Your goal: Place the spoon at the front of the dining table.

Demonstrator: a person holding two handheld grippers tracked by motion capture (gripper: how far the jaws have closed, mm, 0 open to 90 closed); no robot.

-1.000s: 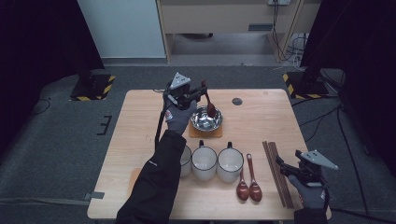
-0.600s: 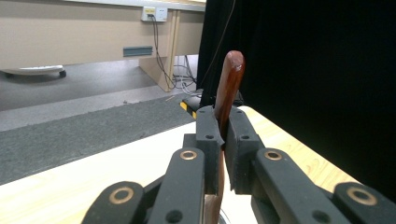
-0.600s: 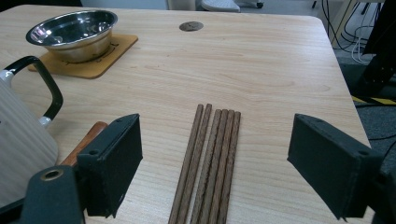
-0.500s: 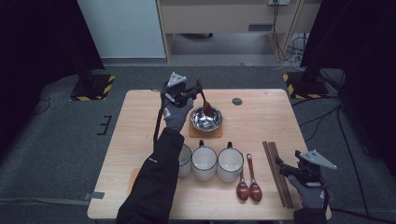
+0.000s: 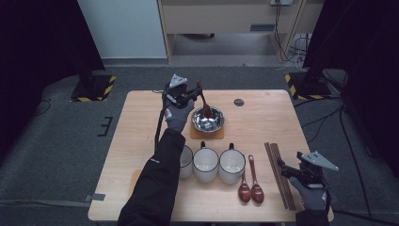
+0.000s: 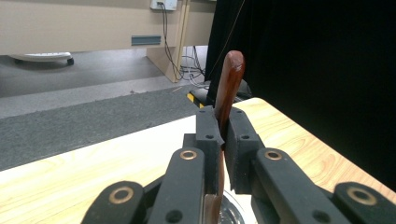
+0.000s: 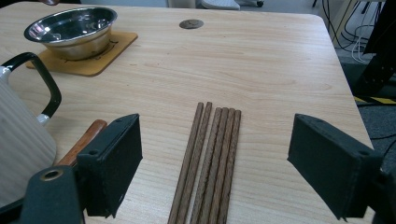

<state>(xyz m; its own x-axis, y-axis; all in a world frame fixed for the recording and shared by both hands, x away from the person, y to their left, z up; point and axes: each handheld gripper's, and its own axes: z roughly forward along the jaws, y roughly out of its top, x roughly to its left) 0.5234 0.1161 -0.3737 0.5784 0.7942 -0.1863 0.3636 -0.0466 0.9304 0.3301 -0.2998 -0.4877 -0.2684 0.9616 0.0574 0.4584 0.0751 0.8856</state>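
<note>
Your left gripper (image 5: pixel 192 95) is clenched on a reddish-brown wooden spoon (image 5: pixel 204 104), the jaws pinching its handle partway up. In the left gripper view the handle (image 6: pixel 227 88) rises between the closed pads (image 6: pixel 208 137). The spoon tilts, handle end toward 11 o'clock, its scoop down inside the steel bowl (image 5: pixel 210 119), which sits on a square cork coaster (image 5: pixel 207 133) just behind the table's middle. Your right gripper (image 5: pixel 292 170) rests at the table's 5 o'clock corner with jaws spread wide and nothing between them, just beside the bundle of chopsticks (image 7: pixel 208 161). At 6 o'clock stand three white mugs (image 5: pixel 206 165), with two more spoons (image 5: pixel 250 188) between them and the chopsticks.
</note>
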